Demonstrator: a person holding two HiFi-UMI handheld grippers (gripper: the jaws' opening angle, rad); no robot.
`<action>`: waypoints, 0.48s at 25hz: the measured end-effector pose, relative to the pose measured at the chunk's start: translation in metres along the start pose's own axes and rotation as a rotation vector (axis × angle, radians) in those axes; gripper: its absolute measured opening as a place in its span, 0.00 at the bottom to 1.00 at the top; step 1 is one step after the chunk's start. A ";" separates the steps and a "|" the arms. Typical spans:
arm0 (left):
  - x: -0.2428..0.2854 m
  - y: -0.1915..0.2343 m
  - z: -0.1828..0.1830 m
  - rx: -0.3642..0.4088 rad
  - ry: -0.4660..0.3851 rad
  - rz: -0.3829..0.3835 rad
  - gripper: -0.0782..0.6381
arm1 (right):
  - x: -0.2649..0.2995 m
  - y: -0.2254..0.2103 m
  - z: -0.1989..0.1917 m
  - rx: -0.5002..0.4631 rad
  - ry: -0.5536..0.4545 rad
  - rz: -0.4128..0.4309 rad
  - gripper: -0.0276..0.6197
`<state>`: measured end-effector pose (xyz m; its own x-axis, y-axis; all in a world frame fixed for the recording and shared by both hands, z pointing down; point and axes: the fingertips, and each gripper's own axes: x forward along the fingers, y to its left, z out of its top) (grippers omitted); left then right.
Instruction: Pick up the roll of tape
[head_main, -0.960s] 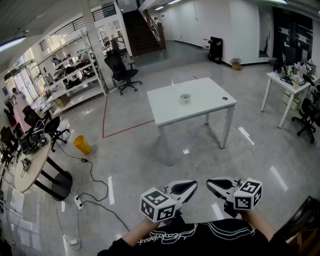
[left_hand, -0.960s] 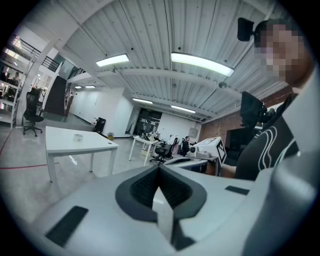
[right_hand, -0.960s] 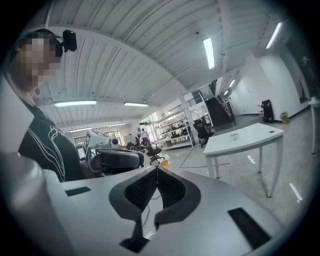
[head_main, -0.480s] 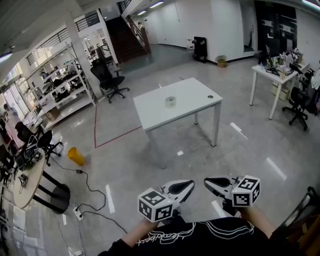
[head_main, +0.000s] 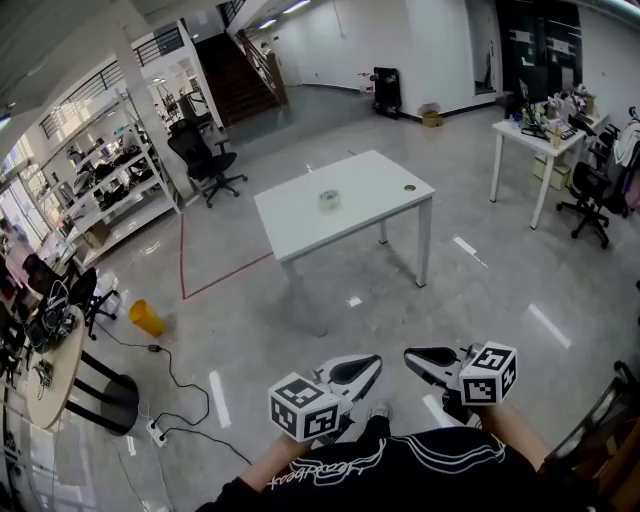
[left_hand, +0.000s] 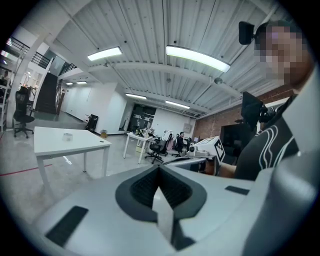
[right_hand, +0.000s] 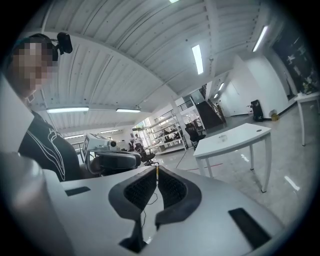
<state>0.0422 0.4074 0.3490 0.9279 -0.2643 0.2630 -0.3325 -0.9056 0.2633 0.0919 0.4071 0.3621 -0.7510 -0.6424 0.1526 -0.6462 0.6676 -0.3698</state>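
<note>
Well short of the roll of tape, ahead-left on the white table; left gripper marginally nearer than right gripper, both pressed together, empty.

White tabletop at centre of a grey floor. Black chair and shelves behind, left. Yellow bin near a round table. Cluttered desk far right. Stairs beyond.

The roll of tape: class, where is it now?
Head view, upper centre: the roll of tape sits on the white table, left of a small dark disc.
</note>
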 end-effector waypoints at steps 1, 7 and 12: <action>-0.001 0.007 0.000 -0.006 -0.005 0.006 0.11 | 0.004 -0.003 0.001 -0.004 -0.001 -0.005 0.07; 0.008 0.040 -0.001 -0.056 -0.047 0.005 0.11 | 0.028 -0.023 -0.004 0.010 0.015 -0.012 0.07; 0.017 0.069 0.009 0.003 -0.051 -0.040 0.11 | 0.060 -0.055 0.008 -0.016 0.042 -0.021 0.07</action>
<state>0.0370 0.3373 0.3638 0.9477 -0.2448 0.2046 -0.2950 -0.9168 0.2694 0.0836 0.3293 0.3839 -0.7423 -0.6399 0.1989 -0.6635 0.6605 -0.3513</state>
